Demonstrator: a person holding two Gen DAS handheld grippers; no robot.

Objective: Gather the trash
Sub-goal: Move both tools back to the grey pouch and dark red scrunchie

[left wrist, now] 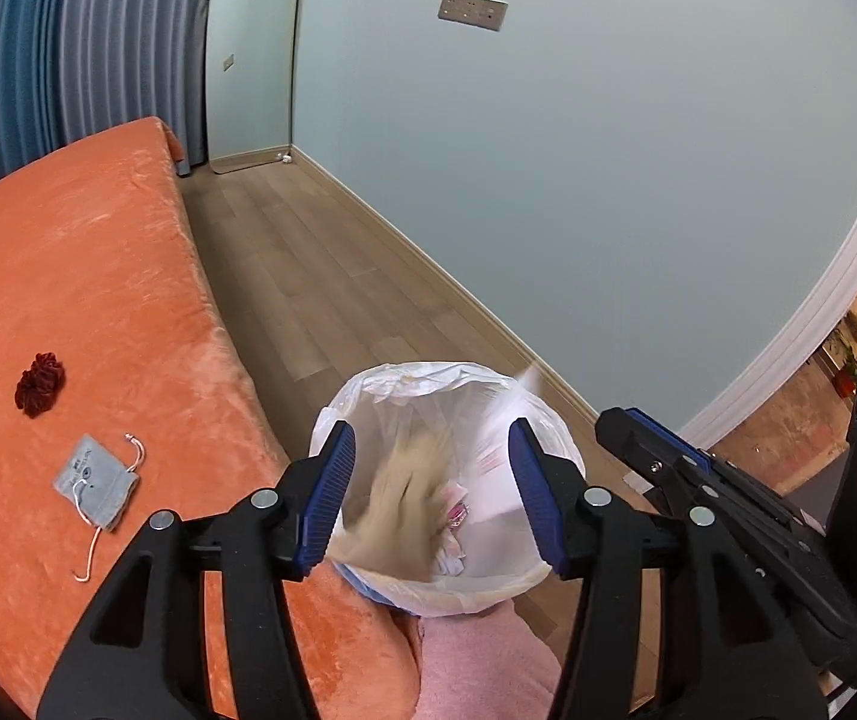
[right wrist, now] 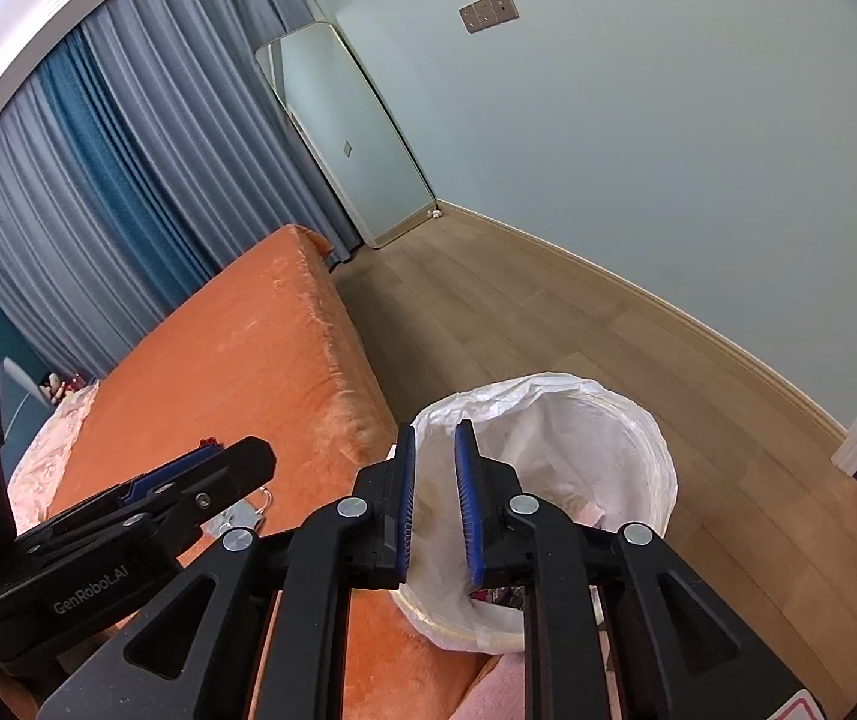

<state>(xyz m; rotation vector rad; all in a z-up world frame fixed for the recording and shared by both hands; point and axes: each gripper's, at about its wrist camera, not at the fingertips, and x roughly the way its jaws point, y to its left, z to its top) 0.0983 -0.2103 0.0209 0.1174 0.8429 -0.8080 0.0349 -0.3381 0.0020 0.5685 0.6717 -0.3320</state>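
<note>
A round bin with a white plastic liner stands on the floor against the side of the orange bed. My left gripper hangs open right above the bin's mouth. A blurred beige piece lies loose below its jaws inside the liner, touching neither pad, beside white and pink scraps. My right gripper hovers over the near left rim of the bin, jaws a narrow gap apart with nothing between them. It also shows at the right of the left wrist view.
On the bed lie a grey drawstring pouch and a dark red scrunchie. A pink cloth sits below the bin. Wooden floor runs to a leaning mirror and blue curtains.
</note>
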